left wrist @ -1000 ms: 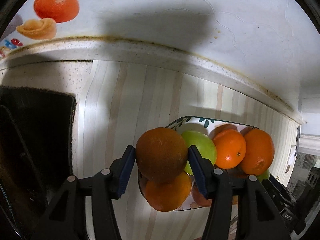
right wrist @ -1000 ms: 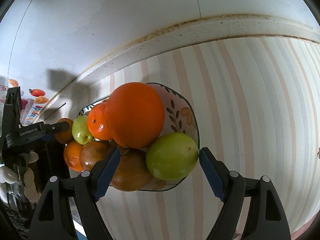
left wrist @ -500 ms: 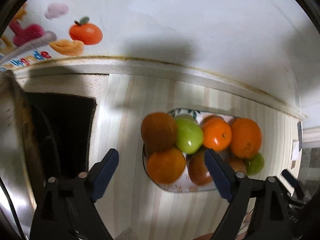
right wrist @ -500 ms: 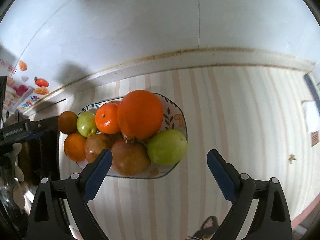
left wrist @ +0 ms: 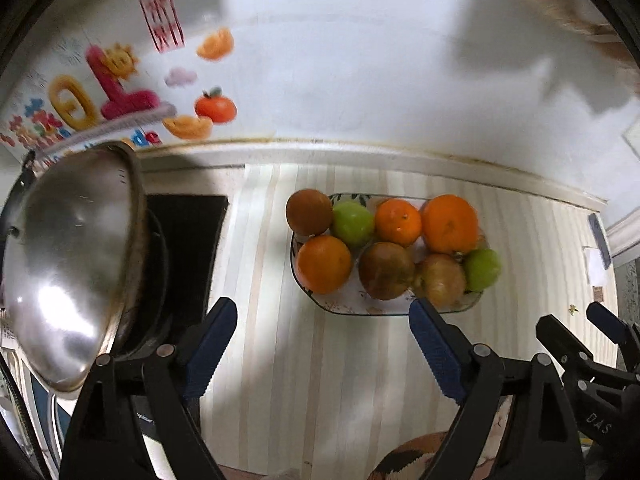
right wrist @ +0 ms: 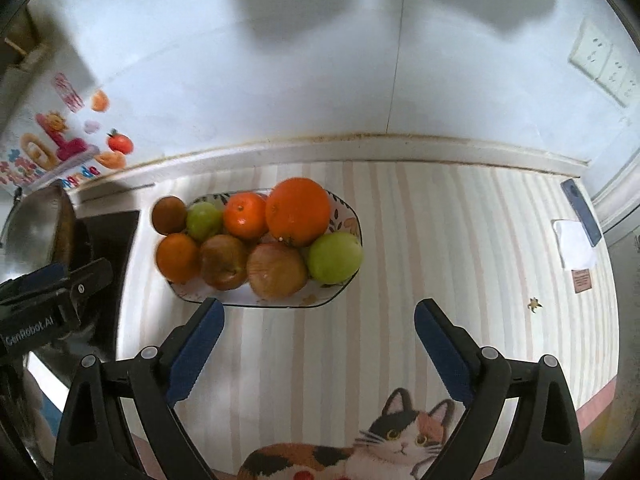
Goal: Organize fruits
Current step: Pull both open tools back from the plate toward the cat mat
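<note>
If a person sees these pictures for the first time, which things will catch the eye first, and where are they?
The eye goes first to the patterned dish heaped with fruit on the striped mat, where the big orange sits at the back and a green apple lies at the right end. Next comes the shiny steel wok at the far left, beside the dark stove. Both the left gripper and the right gripper hover open and empty.

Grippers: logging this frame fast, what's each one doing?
Left gripper: open, holding nothing.
Right gripper: open, holding nothing.
</note>
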Demonstrator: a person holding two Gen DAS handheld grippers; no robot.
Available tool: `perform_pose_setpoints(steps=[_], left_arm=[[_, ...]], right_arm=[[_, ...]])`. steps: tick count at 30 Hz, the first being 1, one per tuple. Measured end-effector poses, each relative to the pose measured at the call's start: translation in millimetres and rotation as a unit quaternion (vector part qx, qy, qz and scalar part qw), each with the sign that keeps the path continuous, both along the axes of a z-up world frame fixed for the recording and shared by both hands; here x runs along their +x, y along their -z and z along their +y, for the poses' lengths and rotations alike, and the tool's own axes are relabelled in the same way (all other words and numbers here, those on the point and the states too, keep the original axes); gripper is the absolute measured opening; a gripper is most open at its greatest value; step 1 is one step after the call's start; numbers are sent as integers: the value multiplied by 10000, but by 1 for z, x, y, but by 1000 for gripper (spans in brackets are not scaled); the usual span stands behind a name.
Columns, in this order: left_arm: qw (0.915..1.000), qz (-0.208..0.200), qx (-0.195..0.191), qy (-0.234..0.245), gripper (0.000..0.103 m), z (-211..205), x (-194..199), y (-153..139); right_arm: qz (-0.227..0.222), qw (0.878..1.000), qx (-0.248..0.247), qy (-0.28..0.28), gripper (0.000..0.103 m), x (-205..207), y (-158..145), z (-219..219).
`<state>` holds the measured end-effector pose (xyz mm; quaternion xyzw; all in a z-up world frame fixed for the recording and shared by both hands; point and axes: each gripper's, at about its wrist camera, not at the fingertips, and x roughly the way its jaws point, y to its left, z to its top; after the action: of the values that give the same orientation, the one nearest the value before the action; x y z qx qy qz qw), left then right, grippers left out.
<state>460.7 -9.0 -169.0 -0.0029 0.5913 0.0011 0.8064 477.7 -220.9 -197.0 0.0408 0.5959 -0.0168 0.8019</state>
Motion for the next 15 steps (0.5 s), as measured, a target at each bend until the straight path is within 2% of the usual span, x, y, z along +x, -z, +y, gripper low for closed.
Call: perform_pose_setpoints(steps=[7, 15], left_arm=[[9983, -570, 73, 95, 88, 5, -41, -51], [9961, -868, 17, 151, 88, 10, -81, -81]], right_arm=[[-436, 9990, -25, -52, 98, -37, -50, 11], [-789, 9968, -51, -81, 98, -74, -87, 24]])
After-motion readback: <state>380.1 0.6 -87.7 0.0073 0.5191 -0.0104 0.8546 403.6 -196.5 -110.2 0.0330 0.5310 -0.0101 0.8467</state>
